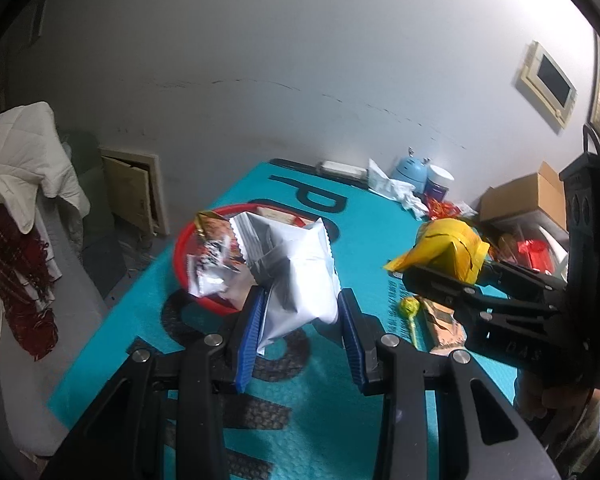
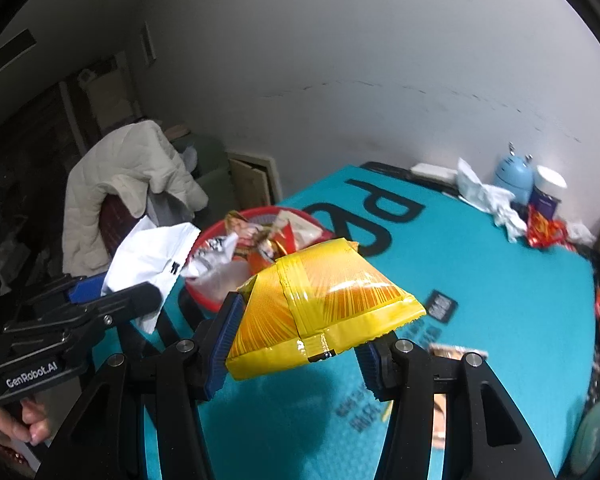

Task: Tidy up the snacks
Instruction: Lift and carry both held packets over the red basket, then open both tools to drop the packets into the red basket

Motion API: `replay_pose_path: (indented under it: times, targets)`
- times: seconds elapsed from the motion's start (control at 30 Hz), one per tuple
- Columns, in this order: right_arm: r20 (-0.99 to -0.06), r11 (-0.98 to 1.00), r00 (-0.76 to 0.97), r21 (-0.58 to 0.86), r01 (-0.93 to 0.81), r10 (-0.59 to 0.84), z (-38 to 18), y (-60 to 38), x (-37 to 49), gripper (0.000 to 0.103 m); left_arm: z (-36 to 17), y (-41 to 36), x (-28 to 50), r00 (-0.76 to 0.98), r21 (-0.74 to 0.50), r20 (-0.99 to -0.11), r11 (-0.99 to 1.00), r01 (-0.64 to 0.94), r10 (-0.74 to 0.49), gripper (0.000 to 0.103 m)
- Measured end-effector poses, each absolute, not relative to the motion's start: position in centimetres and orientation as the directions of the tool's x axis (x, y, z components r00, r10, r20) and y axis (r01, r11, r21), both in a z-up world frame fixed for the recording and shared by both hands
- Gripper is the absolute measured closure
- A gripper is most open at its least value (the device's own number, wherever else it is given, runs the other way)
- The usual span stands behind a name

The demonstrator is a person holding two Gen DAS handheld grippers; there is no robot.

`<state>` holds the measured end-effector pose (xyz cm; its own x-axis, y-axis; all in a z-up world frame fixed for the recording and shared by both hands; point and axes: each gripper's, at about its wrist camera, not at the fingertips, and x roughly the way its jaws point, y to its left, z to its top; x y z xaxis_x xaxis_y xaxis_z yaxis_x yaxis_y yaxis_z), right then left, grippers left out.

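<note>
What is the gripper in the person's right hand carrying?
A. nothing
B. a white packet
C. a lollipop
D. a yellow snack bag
D: the right gripper clamps the yellow snack bag between its blue pads, above the teal mat.

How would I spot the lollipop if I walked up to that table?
Start at the teal mat covering the table, then find the red basket heaped with snack packets. The lollipop lies flat on the mat to the basket's right, beside a tan wrapped bar. It alone has a small round yellow head on a thin stick.
</note>
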<state>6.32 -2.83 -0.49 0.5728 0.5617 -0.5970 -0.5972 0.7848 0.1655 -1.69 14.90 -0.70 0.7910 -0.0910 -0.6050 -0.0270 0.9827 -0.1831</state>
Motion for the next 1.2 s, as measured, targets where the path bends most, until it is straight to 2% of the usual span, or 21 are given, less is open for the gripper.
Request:
replay_pose_path:
  times: [0.43,0.77,1.07,1.13,1.17,1.2]
  targets:
    - [-0.608,0.75,0.55,0.117,-0.651,0.573,0.9,2.2,10.7,0.05,0.5,18.1,1.8,0.81,-0.16,-0.585,0.984,-0.079,-0.03,0.066]
    - [-0.66,0.758,0.547,0.051,-0.651,0.515,-0.5,5.6,13.5,0.05,-1.6,19.5,5.1,0.776,-0.158,-0.63,0.983,-0.098,-0.024,0.066]
    - [-0.67,0.691,0.492,0.045,-0.722,0.557,-2.7,7.6,14.3,0.05,-3.1,20.7,5.8,0.755,-0.166,-0.655,0.975,-0.146,0.001,0.066]
    - [-0.68,0.688,0.485,0.039,-0.725,0.55,-3.3,7.9,14.3,0.042,-3.3,20.8,6.0,0.75,-0.17,-0.661,0.974,-0.15,0.0,0.066]
    - [-0.689,0.691,0.484,0.034,-0.722,0.54,-3.5,8.0,14.4,0.035,-3.4,20.8,6.1,0.748,-0.17,-0.664,0.974,-0.15,-0.001,0.066]
    - [-0.693,0.696,0.485,0.034,-0.718,0.534,-3.7,7.9,14.5,0.034,-3.6,20.8,6.2,0.746,-0.17,-0.666,0.974,-0.149,-0.002,0.066]
